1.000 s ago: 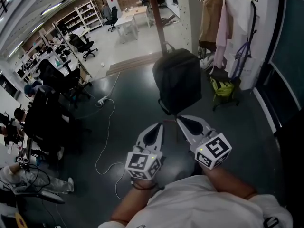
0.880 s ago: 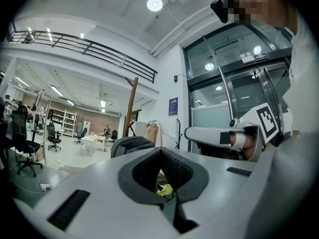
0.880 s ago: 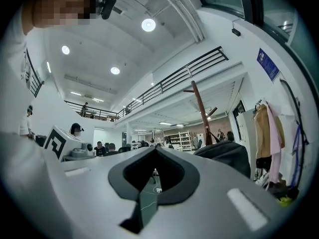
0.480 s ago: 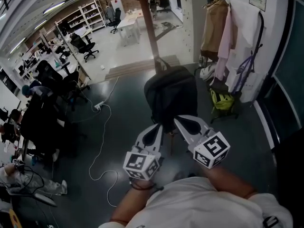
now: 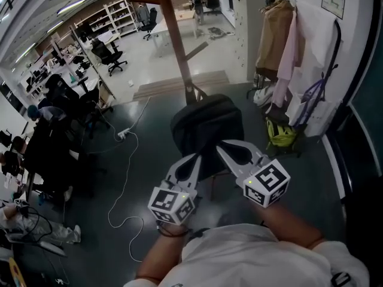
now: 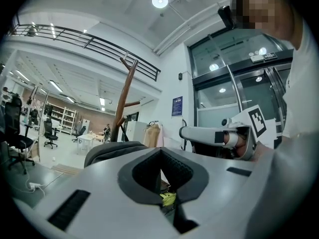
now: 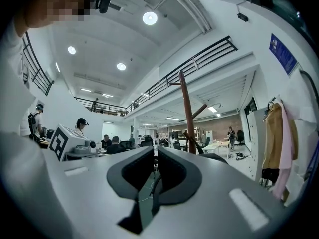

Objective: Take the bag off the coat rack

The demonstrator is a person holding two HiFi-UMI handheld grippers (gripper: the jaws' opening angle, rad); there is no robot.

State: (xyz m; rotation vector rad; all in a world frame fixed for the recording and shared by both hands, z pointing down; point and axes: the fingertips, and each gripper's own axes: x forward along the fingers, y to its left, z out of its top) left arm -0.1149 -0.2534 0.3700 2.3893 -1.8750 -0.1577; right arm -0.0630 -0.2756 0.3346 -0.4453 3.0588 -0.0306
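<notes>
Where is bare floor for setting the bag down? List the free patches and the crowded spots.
Free: dark floor between the white cable and the backpack; also between backpack and green bag. Crowded: office chairs at left; coats hanging at right.

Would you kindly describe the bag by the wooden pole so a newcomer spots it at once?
Find the tall brown wooden pole in the middle of the room. Against it hangs the backpack: bulky and all black, unlike the tan and pink coats at the right wall.
</notes>
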